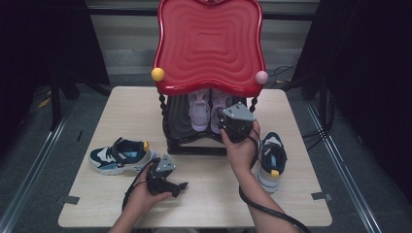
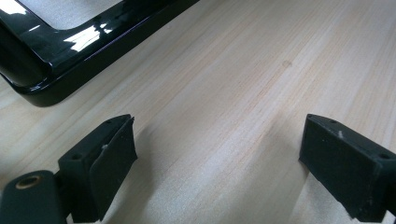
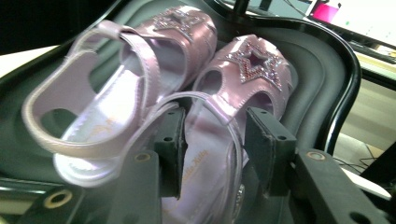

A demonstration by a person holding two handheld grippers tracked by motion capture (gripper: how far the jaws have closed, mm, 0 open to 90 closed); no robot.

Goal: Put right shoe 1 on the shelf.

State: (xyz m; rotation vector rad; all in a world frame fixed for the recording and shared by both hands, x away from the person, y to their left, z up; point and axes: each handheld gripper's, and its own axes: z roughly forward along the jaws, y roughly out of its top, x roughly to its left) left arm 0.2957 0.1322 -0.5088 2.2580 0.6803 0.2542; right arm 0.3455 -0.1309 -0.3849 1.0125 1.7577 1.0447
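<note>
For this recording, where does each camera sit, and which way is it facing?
High view: above the person's side, looking forward and down on the pale wooden table, the red-topped black shoe rack, both forearms and both tools.
Left gripper view: rides the left hand-held gripper, jaws apart, facing bare tabletop and the rack's glossy black base.
Right gripper view: rides the right hand-held gripper, facing into the rack, jaws either side of one pink star-trimmed sandal.
Shared: the high and right gripper views both show the sandals on the rack's lower shelf.
</note>
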